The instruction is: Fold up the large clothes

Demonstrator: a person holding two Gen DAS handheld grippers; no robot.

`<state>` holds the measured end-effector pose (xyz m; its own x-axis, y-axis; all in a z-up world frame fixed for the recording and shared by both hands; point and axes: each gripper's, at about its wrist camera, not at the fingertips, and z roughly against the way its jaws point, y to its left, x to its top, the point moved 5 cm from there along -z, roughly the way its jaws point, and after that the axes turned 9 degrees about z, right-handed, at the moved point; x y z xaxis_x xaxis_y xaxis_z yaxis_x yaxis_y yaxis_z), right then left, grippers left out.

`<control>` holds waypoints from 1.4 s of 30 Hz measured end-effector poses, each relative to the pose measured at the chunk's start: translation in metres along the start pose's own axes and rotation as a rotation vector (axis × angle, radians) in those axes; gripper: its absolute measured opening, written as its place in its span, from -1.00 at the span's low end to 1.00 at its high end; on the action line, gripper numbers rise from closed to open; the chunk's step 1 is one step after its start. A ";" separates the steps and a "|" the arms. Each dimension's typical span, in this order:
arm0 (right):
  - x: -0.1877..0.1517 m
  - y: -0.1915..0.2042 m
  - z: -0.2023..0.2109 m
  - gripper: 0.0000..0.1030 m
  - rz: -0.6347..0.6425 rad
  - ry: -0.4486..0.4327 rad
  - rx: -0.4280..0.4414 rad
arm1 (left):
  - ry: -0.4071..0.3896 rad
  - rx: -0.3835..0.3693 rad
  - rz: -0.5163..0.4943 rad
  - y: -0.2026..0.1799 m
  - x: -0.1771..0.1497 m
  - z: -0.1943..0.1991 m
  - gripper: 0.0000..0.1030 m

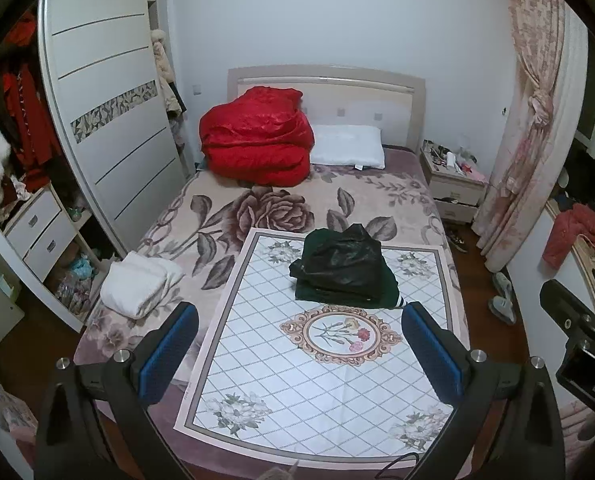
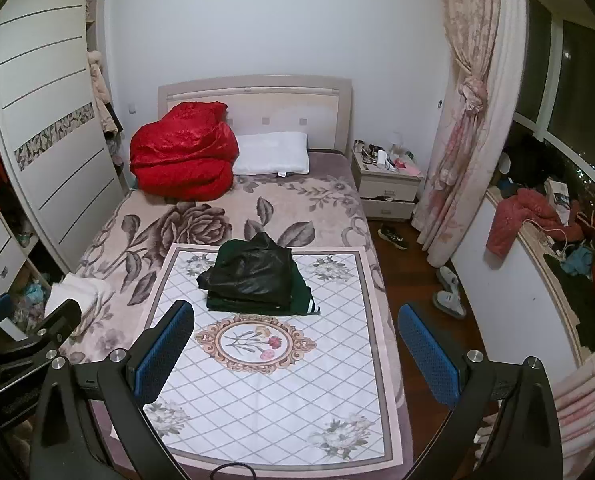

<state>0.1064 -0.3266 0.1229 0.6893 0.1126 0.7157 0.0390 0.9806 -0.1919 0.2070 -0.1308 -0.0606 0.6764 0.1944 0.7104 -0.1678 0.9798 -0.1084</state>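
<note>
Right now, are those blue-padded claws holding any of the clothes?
No. Both the left gripper and right gripper hang open and empty above the bed; the folded black leather jacket lies untouched.

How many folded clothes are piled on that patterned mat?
2 that show: a black shiny garment on top, and a dark green one under it, on the mat's far half. More could be hidden between them.

Both views above bed [image 1: 257, 208] foot, facing headboard [image 2: 257, 92]
</note>
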 end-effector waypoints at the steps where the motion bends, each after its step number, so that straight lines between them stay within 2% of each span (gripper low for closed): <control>1: 0.000 0.000 0.000 1.00 -0.001 -0.001 -0.001 | -0.001 -0.001 -0.003 -0.001 -0.001 0.000 1.00; 42: -0.010 -0.005 0.006 1.00 -0.024 0.002 -0.005 | -0.016 -0.011 -0.027 -0.003 0.004 0.003 1.00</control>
<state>0.0949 -0.3312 0.1207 0.6897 0.0890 0.7187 0.0589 0.9822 -0.1782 0.2086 -0.1332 -0.0552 0.6693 0.1671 0.7240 -0.1417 0.9852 -0.0963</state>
